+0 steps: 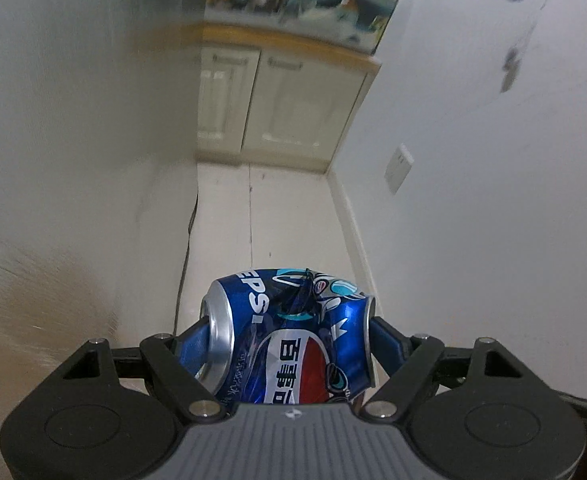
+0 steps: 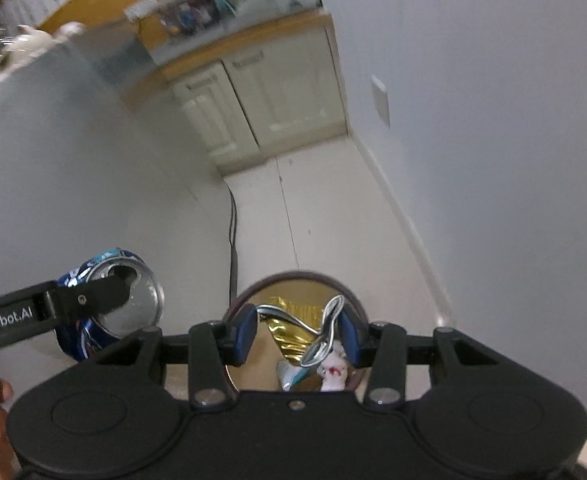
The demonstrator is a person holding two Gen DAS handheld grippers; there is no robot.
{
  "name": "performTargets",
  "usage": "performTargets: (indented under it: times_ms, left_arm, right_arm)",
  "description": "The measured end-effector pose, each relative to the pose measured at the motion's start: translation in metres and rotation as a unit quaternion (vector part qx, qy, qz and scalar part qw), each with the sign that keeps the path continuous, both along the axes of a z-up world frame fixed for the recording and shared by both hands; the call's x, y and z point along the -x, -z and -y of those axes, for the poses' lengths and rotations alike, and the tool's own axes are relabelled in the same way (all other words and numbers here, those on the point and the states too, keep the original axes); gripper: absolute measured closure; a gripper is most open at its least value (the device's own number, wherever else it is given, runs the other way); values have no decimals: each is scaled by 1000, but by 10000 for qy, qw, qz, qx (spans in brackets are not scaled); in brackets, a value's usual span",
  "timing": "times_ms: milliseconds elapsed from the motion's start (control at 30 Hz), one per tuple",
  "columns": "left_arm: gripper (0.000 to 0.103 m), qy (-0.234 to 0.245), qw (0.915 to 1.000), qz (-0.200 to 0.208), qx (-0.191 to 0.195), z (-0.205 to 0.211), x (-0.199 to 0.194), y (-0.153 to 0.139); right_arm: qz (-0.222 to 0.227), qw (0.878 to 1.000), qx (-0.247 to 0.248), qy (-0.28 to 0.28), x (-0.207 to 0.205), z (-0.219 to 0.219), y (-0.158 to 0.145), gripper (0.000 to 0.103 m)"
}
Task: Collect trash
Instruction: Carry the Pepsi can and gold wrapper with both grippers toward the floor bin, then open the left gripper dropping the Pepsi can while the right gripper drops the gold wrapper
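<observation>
Your right gripper [image 2: 299,334] pinches a crumpled silver scrap [image 2: 325,332] directly over the bin [image 2: 293,280]; beyond it to the left, your left gripper [image 1: 289,332] clamps the crushed can [image 1: 289,336] endwise, axis crosswise, still off to the bin's side.

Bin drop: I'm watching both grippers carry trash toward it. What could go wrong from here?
1. The left gripper holds the dented can by its ends, beside the bin, not above it; released now, it would likely hit the floor.
2. The foil scrap in the right gripper looks crumpled and might snag on the jaws.
</observation>
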State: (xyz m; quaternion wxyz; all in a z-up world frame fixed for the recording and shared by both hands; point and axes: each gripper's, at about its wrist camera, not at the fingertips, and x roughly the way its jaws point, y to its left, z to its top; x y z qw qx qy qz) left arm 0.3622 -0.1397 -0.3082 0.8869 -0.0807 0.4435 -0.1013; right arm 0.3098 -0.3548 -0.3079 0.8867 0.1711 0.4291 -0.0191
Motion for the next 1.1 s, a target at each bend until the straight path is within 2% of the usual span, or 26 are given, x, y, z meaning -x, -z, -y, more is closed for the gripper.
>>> performTargets:
  times_ms: [167, 333, 500, 600, 733, 900, 967, 1100]
  left_arm:
    - [22, 80, 9988, -485, -44, -2, -28, 59]
    - [22, 241, 9956, -904, -70, -5, -43, 111]
    - [22, 615, 9875, -1445, -149, 3, -51, 154]
    - [22, 1092, 9801, -1623, -331, 13, -52, 166]
    - [21, 1360, 9737, -1773, -446, 14, -55, 182]
    - [14, 1312, 9710, -1958, -398, 15, -61, 194]
    - [5, 1307, 9685, -2084, -382, 20, -66, 196]
    - [4, 1381, 9654, -2144, -537, 20, -63, 201]
  right_arm:
    - [-338, 9979, -420, 350, -34, -2, 58, 58]
    - [-587, 9938, -714, 610, -41, 6, 105, 58]
    - [-982, 9888, -819, 774, -49, 14, 150, 58]
    - [-1017, 9890, -756, 758, -62, 15, 156, 58]
    - [-952, 9903, -820, 589, -77, 8, 158, 58]
    - [-949, 9906, -900, 410, -89, 2, 161, 58]
    - [-952, 9904, -918, 409, -90, 3, 161, 58]
    - [-970, 9902, -929, 378, -95, 4, 163, 58]
